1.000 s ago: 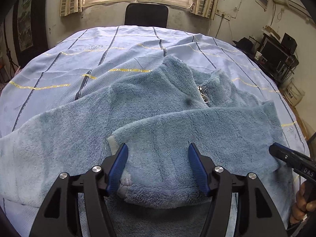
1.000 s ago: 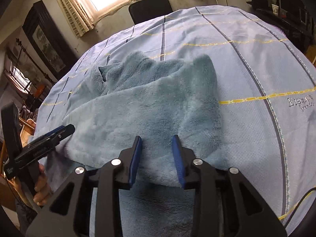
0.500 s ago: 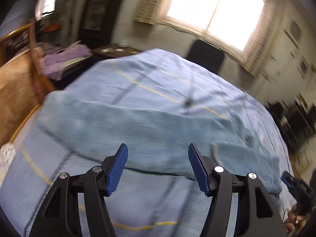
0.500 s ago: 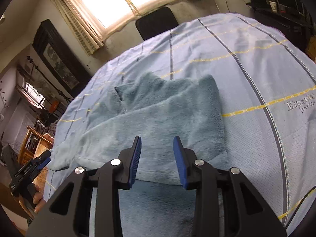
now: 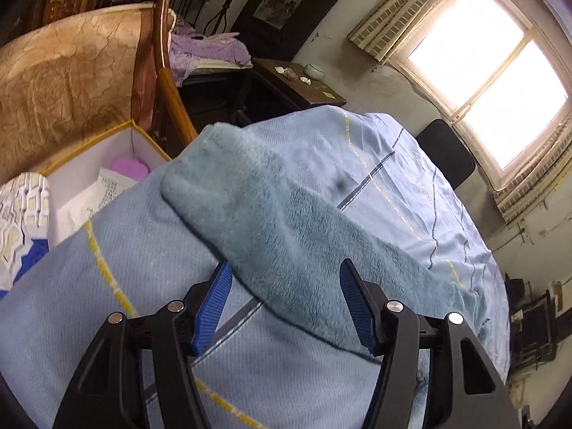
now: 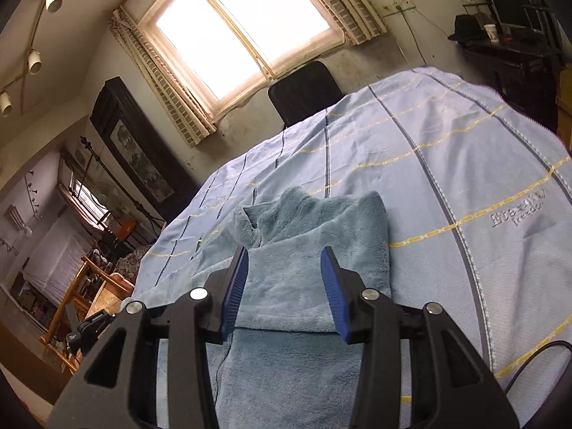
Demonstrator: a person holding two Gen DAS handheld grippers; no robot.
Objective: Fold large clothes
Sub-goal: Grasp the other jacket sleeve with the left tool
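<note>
Left claw (image 5: 286, 304) swung over fleece sleeve (image 5: 271, 214), open, empty; right claw (image 6: 284, 293) opening, empty.

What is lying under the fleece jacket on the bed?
Under the fleece jacket lies a light blue bedspread with dark and yellow stripes, showing on all sides. One sleeve lies stretched over it. The part directly beneath the jacket is covered and cannot be seen.
</note>
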